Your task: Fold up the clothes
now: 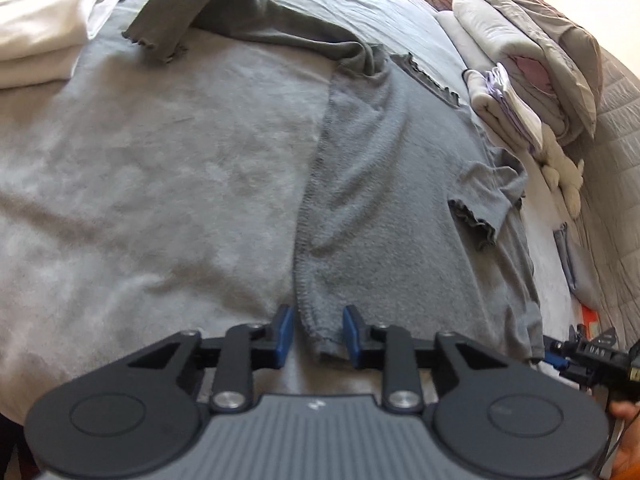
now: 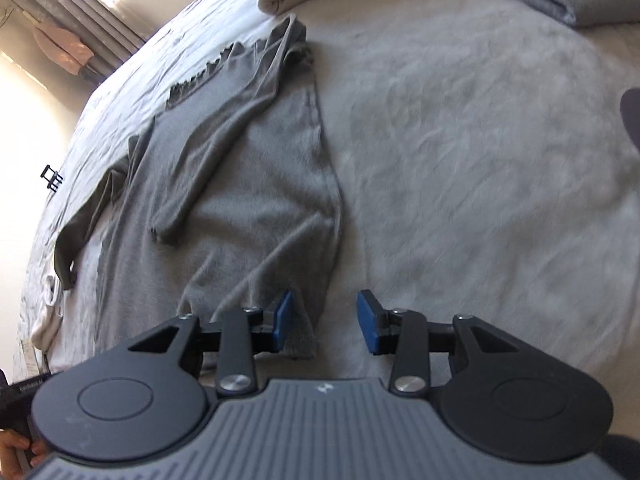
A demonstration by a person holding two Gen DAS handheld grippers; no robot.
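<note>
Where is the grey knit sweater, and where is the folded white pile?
Grey knit long-sleeved sweater [image 1: 384, 168]: left wrist view, on its body panel.
Folded white cloth pile [image 1: 44, 28]: left wrist view, top left corner, on the upper fold.

Daylight comes in from a window [image 2: 24, 92] at the left edge of the right wrist view, blown out to plain white glare. The bed [image 2: 460, 140] is evenly lit, with soft shadows in the creases. Fisheye distortion bends both views strongly at the edges. Fabric texture is smeared and soft; the folded stack [image 1: 516, 92] in the left wrist view looks sharper.
</note>
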